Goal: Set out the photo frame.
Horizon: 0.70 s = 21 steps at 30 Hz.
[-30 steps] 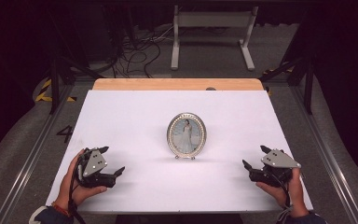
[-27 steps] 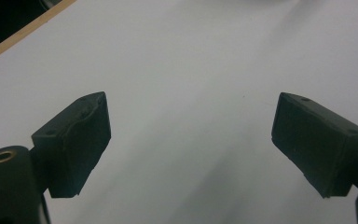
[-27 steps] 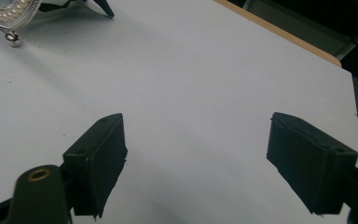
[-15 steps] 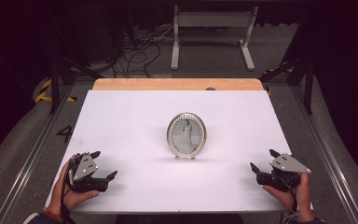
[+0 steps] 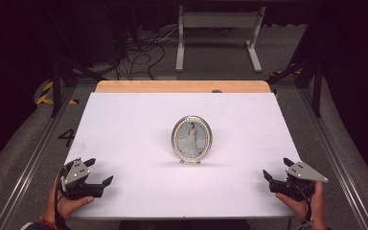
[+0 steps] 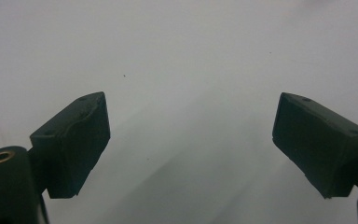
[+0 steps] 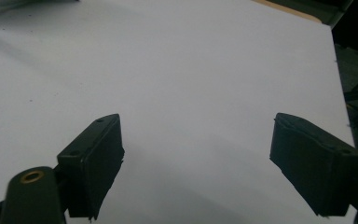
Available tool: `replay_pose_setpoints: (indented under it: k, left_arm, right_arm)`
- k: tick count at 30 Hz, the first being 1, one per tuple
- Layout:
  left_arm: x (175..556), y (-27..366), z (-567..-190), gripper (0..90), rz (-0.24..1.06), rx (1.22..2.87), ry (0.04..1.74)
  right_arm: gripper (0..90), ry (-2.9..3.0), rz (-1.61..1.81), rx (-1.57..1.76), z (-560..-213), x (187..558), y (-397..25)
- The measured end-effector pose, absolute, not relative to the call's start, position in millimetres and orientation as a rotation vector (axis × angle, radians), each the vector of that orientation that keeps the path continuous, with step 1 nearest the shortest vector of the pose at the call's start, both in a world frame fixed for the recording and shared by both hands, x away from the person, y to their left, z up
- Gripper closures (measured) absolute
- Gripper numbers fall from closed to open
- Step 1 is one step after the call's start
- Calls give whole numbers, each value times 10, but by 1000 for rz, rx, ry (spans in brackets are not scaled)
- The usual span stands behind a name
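Note:
An oval silver picture frame (image 5: 191,138) with a photo of a figure in a white dress stands upright at the middle of the white table (image 5: 134,124). My left gripper (image 5: 99,171) rests near the front left corner, held by a hand, open and holding nothing. In the left gripper view the left gripper (image 6: 191,135) has its jaws spread wide over bare white table. My right gripper (image 5: 275,168) sits near the front right corner, also open with nothing in it. The right gripper (image 7: 196,154) faces white tabletop between its jaws. Both grippers are well apart from the frame.
A wooden strip (image 5: 182,86) runs along the table's far edge. Behind it stand a white metal stand (image 5: 218,28) and loose cables (image 5: 143,50) on the floor. Metal rails (image 5: 338,158) flank both sides of the table.
Both hands have drawn the grippers back toward the near edge of the table, the left one outward to the left. The picture frame has not moved.

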State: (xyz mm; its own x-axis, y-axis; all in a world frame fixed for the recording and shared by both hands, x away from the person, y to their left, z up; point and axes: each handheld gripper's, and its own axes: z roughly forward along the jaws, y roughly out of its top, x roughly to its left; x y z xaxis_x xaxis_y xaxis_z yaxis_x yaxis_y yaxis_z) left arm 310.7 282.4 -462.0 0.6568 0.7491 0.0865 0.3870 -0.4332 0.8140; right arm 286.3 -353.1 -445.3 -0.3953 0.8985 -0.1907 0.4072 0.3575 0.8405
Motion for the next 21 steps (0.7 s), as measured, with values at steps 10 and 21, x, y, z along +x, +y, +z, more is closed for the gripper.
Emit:
replay_pose_setpoints:
  k: [10, 21]
  left_arm:
    - [3067, 2895, -4627, 116, 553, 1983, 921]
    - [3030, 2858, -4589, 115, 588, 1986, 904]
  right_arm:
    - [170, 1921, 979, 1165, -4485, 2822, -3583]
    - [166, 1911, 981, 1159, -4479, 2832, -3571]
